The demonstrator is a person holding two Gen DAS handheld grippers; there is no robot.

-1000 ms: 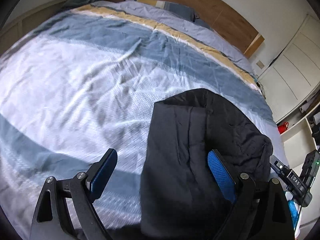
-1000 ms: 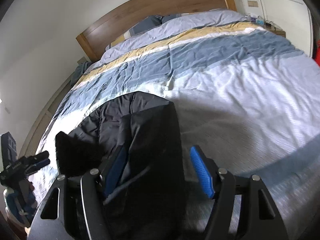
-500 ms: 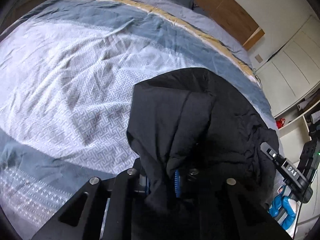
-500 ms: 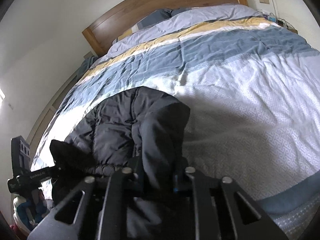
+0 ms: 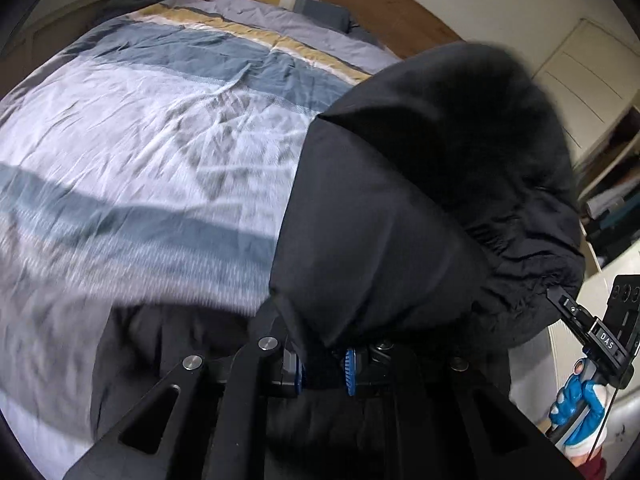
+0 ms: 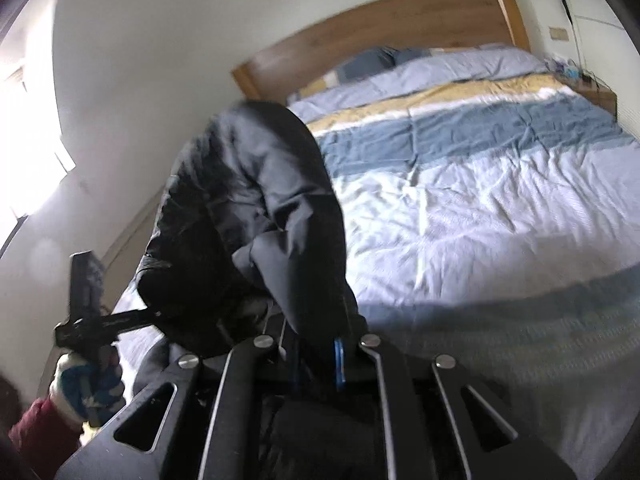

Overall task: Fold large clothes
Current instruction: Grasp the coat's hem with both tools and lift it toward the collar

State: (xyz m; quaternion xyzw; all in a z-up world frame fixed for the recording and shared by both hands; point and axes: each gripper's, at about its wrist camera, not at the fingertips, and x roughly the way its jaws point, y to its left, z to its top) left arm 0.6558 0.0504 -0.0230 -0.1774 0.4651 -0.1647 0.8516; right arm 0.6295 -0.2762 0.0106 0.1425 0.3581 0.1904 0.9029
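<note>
While clamped on black fabric, left gripper (image 5: pixel 323 368) seen with jaws drawn nearly together, blue pads (image 5: pixel 349 372) pinching a fold of the black jacket (image 5: pixel 400 216). Same on the other side: right gripper (image 6: pixel 316 360) closed on the same garment, one blue pad (image 6: pixel 339 364) just showing beside the cloth caught between the fingers. Jacket held up off the striped duvet (image 5: pixel 152 152), bunched and puffy, rising in front of both cameras and hiding part of the bed behind; a lower part of it seen dark near the bottom of the left view, apparently resting on the bedding, though blur makes that hard to tell. Duvet banded in pale blue, darker blue, white and yellow, wrinkled, spread across the bed up to the pillows (image 6: pixel 372 64) and the wooden headboard (image 6: pixel 400 20). From the left camera, the right gripper's body and a gloved hand (image 5: pixel 580 404) in blue and white visible at the far right edge, beside white cupboards (image 5: pixel 592 72). From the right camera, the other gloved hand (image 6: pixel 84 388) low at the left, with a dark red sleeve (image 6: pixel 40 428) below it, near a bright window (image 6: pixel 28 120).
</note>
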